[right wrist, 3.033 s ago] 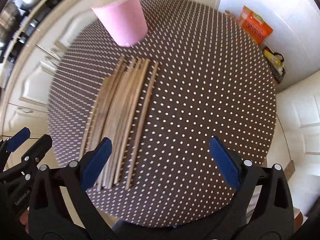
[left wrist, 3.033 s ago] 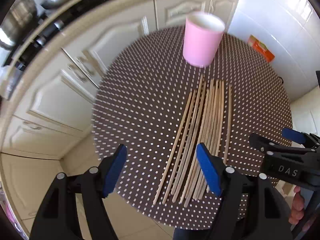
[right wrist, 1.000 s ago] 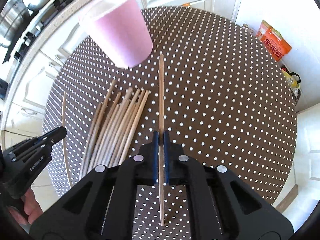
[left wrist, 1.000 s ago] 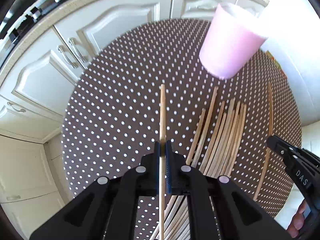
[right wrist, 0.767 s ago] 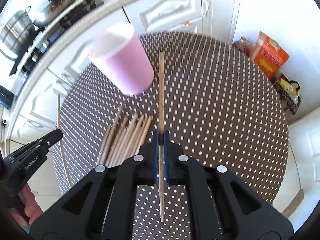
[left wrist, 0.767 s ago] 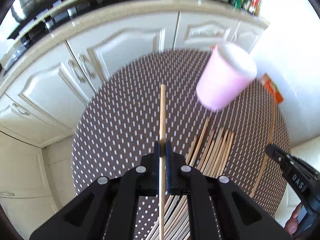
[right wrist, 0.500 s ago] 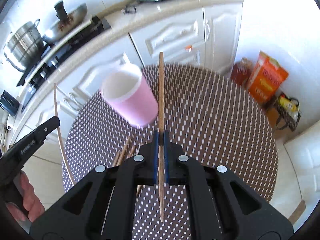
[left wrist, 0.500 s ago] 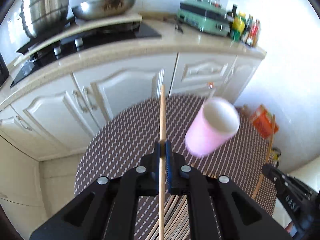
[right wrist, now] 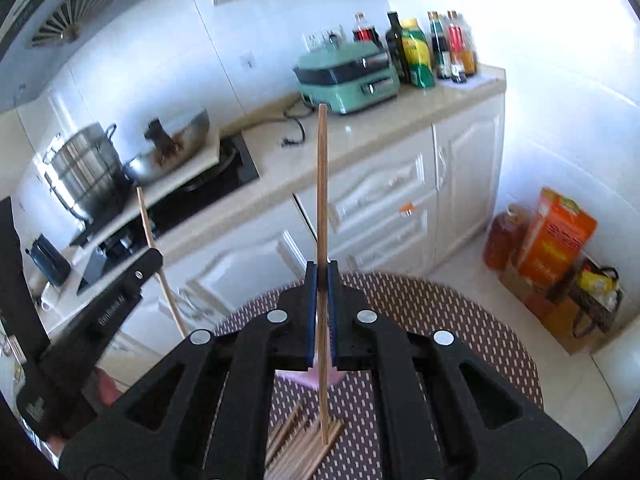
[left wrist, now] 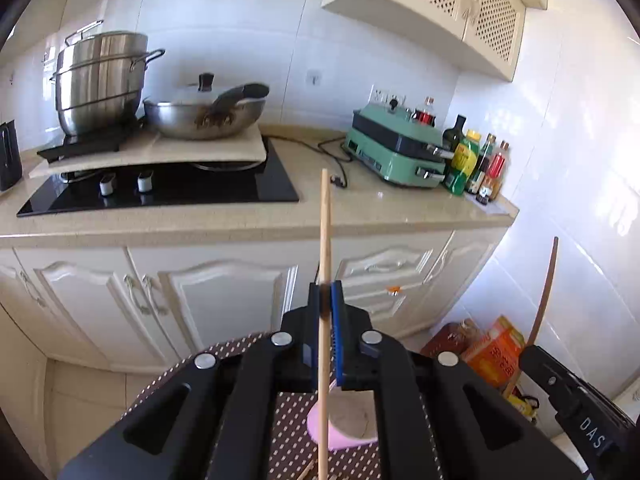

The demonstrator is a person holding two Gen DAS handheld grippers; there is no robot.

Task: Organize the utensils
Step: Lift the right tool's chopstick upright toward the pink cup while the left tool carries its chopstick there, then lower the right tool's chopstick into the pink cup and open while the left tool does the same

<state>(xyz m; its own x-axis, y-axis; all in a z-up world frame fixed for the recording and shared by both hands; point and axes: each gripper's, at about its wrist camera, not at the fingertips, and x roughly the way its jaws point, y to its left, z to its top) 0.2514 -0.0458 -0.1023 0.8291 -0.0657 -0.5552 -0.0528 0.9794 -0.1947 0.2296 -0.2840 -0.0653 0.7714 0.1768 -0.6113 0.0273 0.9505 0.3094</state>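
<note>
Chopsticks [left wrist: 325,240], one clamped in each closed gripper.
Left gripper [left wrist: 329,312] and right gripper [right wrist: 321,300] pinch thin sticks; tilting over the pink cup [left wrist: 344,426] below risks slippage.

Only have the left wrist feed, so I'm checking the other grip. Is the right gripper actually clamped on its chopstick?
Observer: Yes, the right gripper is shut on a chopstick, which is pinched between its blue pads and sticks out past them.
Operator: Any more to pick up?
Observer: Yes, a bundle of chopsticks lies on the dotted table, under the held one's lower end.
</note>
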